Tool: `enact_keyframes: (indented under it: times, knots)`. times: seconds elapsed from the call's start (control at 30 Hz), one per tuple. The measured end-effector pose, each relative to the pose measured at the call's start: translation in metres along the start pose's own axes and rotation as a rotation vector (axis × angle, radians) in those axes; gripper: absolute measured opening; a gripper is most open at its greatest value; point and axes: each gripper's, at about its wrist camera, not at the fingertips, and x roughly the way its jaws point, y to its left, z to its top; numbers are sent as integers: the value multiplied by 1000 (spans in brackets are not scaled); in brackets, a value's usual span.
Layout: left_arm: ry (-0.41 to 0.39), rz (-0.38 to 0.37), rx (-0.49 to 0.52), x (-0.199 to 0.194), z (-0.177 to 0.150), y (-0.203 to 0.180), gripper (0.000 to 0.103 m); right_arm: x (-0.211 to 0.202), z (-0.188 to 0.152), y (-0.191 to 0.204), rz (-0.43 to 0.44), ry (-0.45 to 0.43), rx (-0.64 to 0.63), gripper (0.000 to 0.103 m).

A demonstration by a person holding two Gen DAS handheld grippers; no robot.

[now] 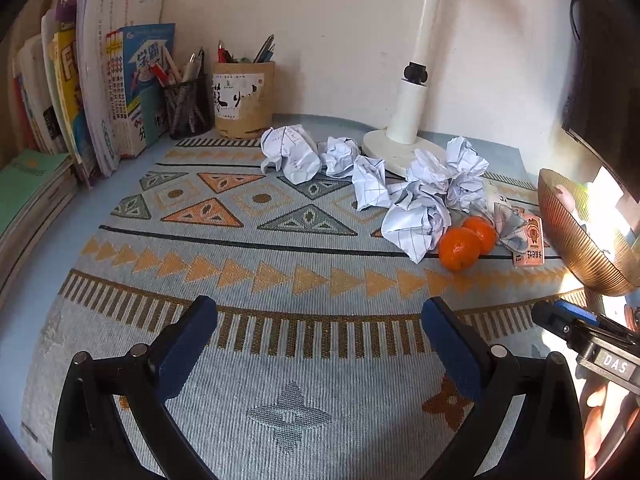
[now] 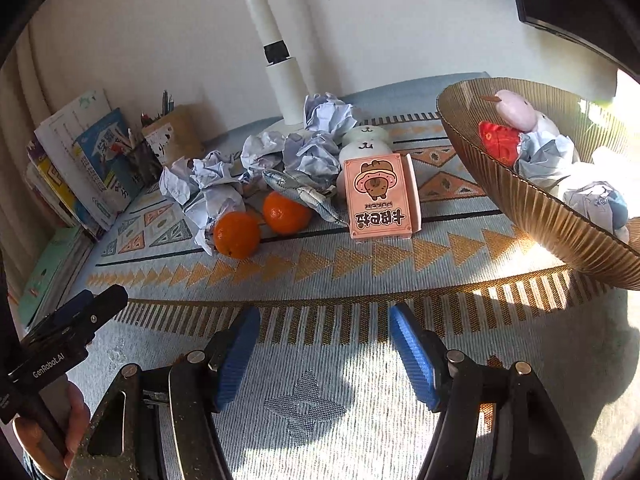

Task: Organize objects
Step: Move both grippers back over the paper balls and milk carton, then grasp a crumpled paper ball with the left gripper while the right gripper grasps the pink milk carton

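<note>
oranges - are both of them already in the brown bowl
No, both oranges lie on the patterned cloth beside crumpled paper, left of the brown bowl.

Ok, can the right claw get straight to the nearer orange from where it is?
Probably yes. The right claw is open and empty, with only bare patterned cloth between it and the nearer orange. Crumpled paper touches the orange's far side, not the approach.

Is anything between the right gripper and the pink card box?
Nothing visible. The right gripper is open over bare patterned cloth, and the pink box stands straight ahead. The oranges and crumpled paper sit left of that line.
</note>
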Motion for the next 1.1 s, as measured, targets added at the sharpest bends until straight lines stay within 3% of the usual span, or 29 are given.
enact_keyframes:
  times: [0.13, 0.27, 0.4, 0.57, 0.7, 0.8, 0.87, 0.9, 0.97, 1.1]
  knots:
    - [70, -111, -35, 4, 12, 1, 102, -16, 1, -4, -77, -55, 43, 67]
    - [115, -209, -74, 14, 42, -3, 102, -9, 22, 3, -85, 31, 1, 71]
    - [140, -204, -9, 41, 64, -22, 102, 12, 40, -2, -128, 54, -12, 71]
    - [201, -277, -6, 79, 76, -43, 102, 42, 47, -12, -155, 96, 2, 71]
    - [220, -306, 6, 94, 78, -55, 99, 47, 50, -15, -162, 54, -13, 71]
    - [236, -317, 7, 102, 75, -59, 80, 51, 52, -15, -177, 47, -31, 68]
    - [244, -318, -7, 107, 73, -57, 65, 52, 53, -13, -162, 39, -43, 53]
    - [247, -321, -14, 109, 72, -56, 60, 52, 52, -11, -166, 39, -50, 52]
    - [238, -330, -21, 110, 72, -52, 53, 52, 52, -11, -188, 32, -51, 43]
    - [199, -361, -52, 96, 75, -44, 51, 45, 51, -15, -157, 13, -21, 42]
